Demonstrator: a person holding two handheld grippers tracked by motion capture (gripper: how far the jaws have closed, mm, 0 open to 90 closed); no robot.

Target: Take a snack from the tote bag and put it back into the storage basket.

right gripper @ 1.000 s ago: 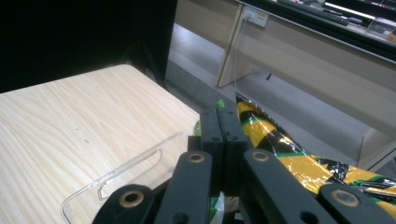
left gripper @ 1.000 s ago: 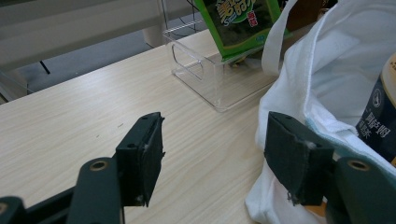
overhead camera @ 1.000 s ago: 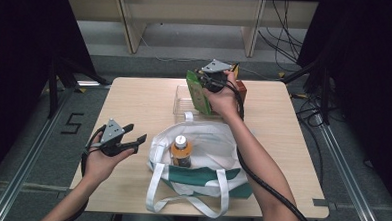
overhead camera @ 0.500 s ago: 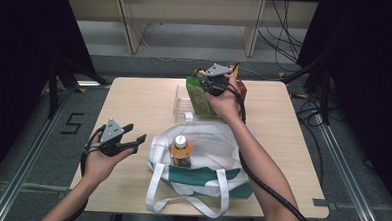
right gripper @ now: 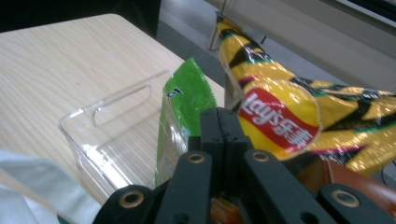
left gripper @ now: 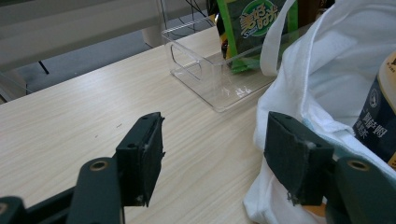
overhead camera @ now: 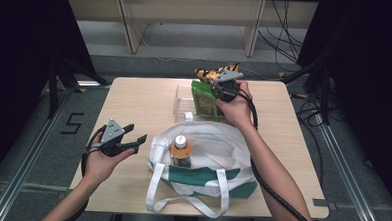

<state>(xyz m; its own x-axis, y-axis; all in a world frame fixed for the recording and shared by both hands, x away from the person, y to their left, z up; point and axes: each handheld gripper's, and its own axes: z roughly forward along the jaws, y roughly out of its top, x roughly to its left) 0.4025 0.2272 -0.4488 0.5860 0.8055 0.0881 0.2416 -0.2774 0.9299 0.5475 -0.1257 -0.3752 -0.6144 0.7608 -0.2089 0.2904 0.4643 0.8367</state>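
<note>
My right gripper (overhead camera: pixel 214 77) (right gripper: pixel 223 122) is at the back of the table, its jaws pressed together on the edge of a yellow chip bag (overhead camera: pixel 206 72) (right gripper: pixel 280 122), which it holds up over a clear plastic box (overhead camera: pixel 182 98) (right gripper: pixel 107 126). A green snack bag (overhead camera: pixel 205 98) (right gripper: pixel 183 105) stands upright in that box. My left gripper (overhead camera: pixel 137 133) (left gripper: pixel 212 163) is open with nothing between its pads, just left of a white tote bag (overhead camera: pixel 217 144) (left gripper: pixel 317 84). An orange-capped bottle (overhead camera: pixel 181 151) (left gripper: pixel 380 116) stands inside the tote.
The wooden table (overhead camera: pixel 139 103) has bare room left of the box and behind my left gripper. The tote's green base and white straps hang toward the front edge. Cables trail on the floor at the right.
My right hand has shifted a little to the right and toward me with the yellow chip bag. The left hand has stayed put.
</note>
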